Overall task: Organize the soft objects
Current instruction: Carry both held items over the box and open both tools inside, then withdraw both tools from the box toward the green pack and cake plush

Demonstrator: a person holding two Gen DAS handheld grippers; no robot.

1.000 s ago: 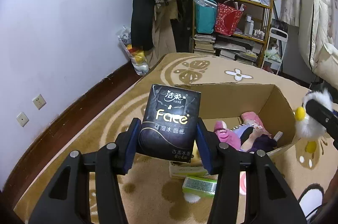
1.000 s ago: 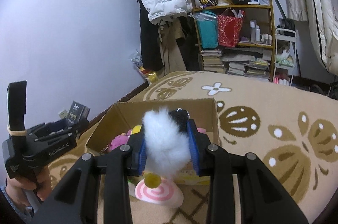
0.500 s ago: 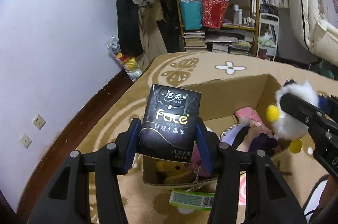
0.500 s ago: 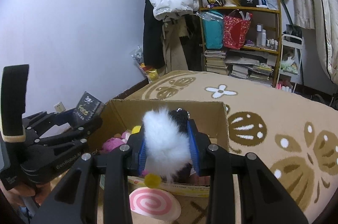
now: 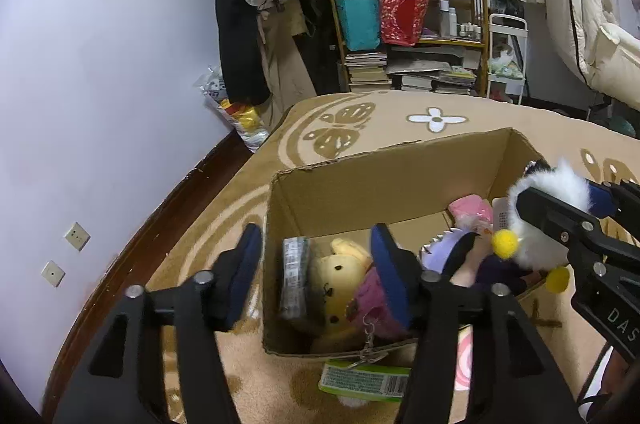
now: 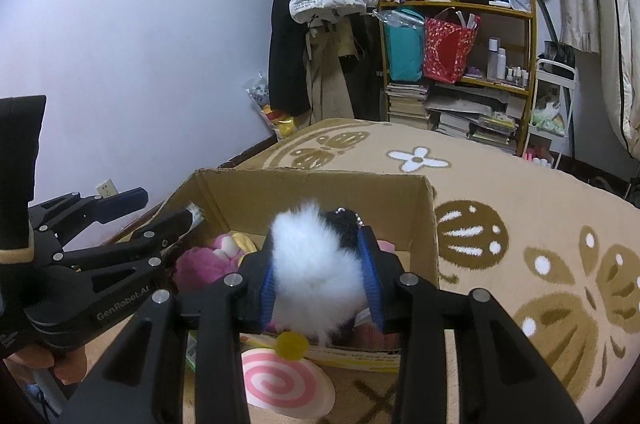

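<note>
Now, from the left wrist view, the left hand-held gripper (image 5: 316, 256) hangs over the near left corner of the cardboard box (image 5: 384, 184), its jaws opening with nothing pressed between the pads; the left pad sits outside the box's left wall and the right pad inside it. The dark tissue pack (image 5: 294, 276), which half a second ago was clamped upright between these jaws, now lies released inside the box against the left wall, beside a yellow plush bear (image 5: 340, 280). The far half of the box floor is bare cardboard, and open carpet (image 5: 360, 120) runs beyond the back rim. From the right wrist view, the right hand-held gripper (image 6: 320, 284) grasps a white fluffy toy (image 6: 316, 276) with its blue pads touching the fur on both sides while its jaws start to open; the toy hangs over the near rim of the box, above the pink plush (image 6: 200, 264) inside. A pink swirl cushion (image 6: 284, 380) lies on the carpet just outside that rim. The left tool reaches in over the box's left edge, well apart from the toy.
</note>
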